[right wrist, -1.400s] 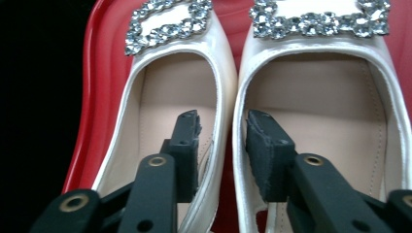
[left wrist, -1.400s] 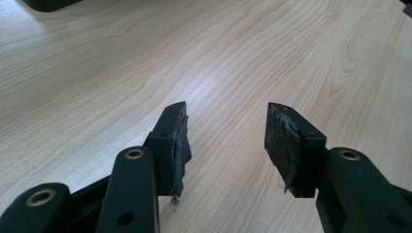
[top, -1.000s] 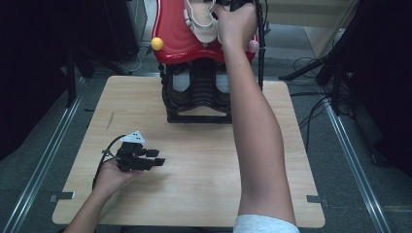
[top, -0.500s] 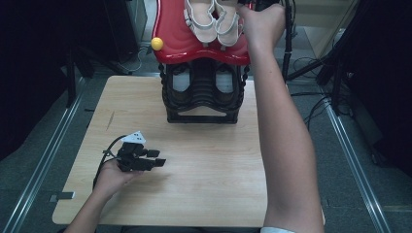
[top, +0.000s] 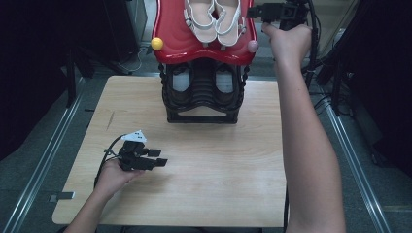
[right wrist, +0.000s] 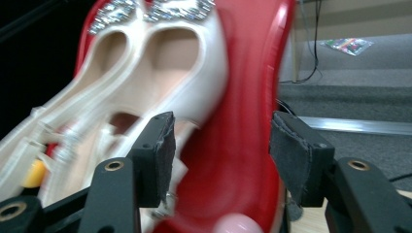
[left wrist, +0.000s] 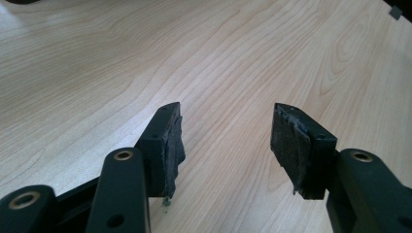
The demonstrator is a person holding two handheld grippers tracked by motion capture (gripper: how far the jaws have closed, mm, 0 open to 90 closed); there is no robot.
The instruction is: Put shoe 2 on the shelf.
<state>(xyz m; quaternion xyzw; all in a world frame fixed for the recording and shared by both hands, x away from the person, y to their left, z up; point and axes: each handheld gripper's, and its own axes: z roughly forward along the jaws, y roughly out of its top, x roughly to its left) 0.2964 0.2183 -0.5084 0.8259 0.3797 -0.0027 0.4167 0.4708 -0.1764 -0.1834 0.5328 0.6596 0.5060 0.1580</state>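
Note:
A pair of cream strappy sandals [top: 214, 19] lies side by side on the red top shelf [top: 204, 46] of a shoe rack at the table's far edge. My right gripper [top: 251, 10] hovers just right of that shelf with its jaws pointing left. They have just been opening and stand open with nothing between the pads. In the right gripper view the sandals [right wrist: 145, 73] and the red shelf [right wrist: 243, 145] lie blurred beyond the open right gripper [right wrist: 221, 131]. My left gripper [top: 159, 157] rests on the wooden table [top: 218, 160] at the near left. The left gripper [left wrist: 226, 126] has also just been opening and is empty.
Below the red shelf stands the black lower rack [top: 204, 104] holding dark shoes. A yellow knob [top: 156, 43] and a pink knob [top: 252, 46] mark the shelf's front corners. Metal rails [top: 53, 141] flank the table, and cables [top: 320, 63] hang at the far right.
My right hand has moved from over the sandals to the right of the red shelf, uncovering both sandals on it. The left hand has stayed put.

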